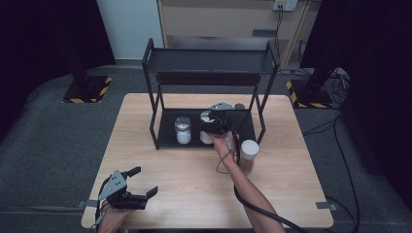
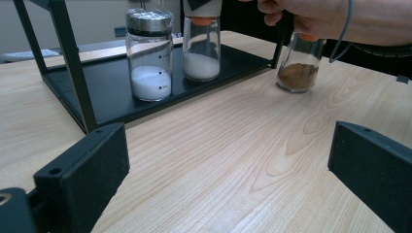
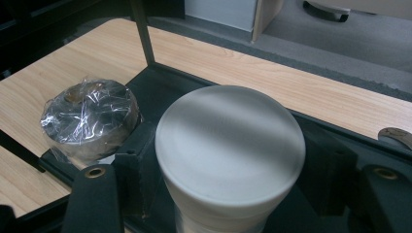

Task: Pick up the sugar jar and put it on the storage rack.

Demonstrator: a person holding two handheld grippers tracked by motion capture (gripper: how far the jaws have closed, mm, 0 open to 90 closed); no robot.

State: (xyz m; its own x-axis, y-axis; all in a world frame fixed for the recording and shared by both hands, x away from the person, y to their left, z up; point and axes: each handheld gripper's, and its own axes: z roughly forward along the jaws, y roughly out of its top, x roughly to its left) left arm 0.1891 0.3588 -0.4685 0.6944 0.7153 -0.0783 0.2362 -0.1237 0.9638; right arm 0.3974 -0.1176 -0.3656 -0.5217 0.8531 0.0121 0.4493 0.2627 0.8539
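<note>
From the high view, we have our right gripper [image 1: 210, 127] on a white-capped spice jar [image 1: 206, 127] on the black rack's lower shelf [image 1: 167, 136]; our left gripper [image 1: 137, 183] rests wide open and empty near the table's edge.

In the left gripper view, that jar [image 2: 201, 48] stands just beside a steel-capped jar [image 2: 149, 54], which a swing could topple.

In the right gripper view, our jaws are clamped on the white cap [image 3: 229, 141]; we judge its taper could let it slip.
</note>
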